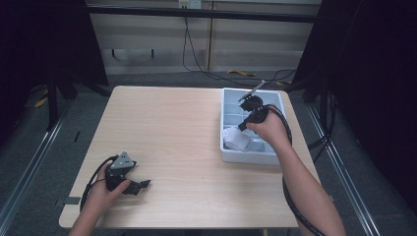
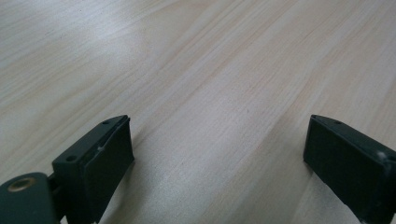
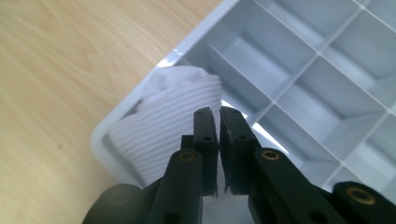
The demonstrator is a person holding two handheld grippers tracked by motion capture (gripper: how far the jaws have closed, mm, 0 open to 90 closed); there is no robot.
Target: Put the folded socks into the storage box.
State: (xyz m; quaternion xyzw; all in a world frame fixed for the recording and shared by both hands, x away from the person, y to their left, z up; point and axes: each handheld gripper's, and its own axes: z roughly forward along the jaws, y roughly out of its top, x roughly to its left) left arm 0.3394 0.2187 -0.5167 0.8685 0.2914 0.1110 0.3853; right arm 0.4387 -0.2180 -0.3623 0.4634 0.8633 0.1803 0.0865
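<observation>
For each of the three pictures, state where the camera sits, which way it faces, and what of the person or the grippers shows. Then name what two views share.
High view: above the person's side, looking forward and down on the table; forearms, left gripper, right gripper.
Left gripper view: on the left gripper, facing bare tabletop; jaws apart.
Right gripper view: on the right gripper, facing the white cloth; jaws together.
Shared: the divided tray, in the high and right gripper views.
</observation>
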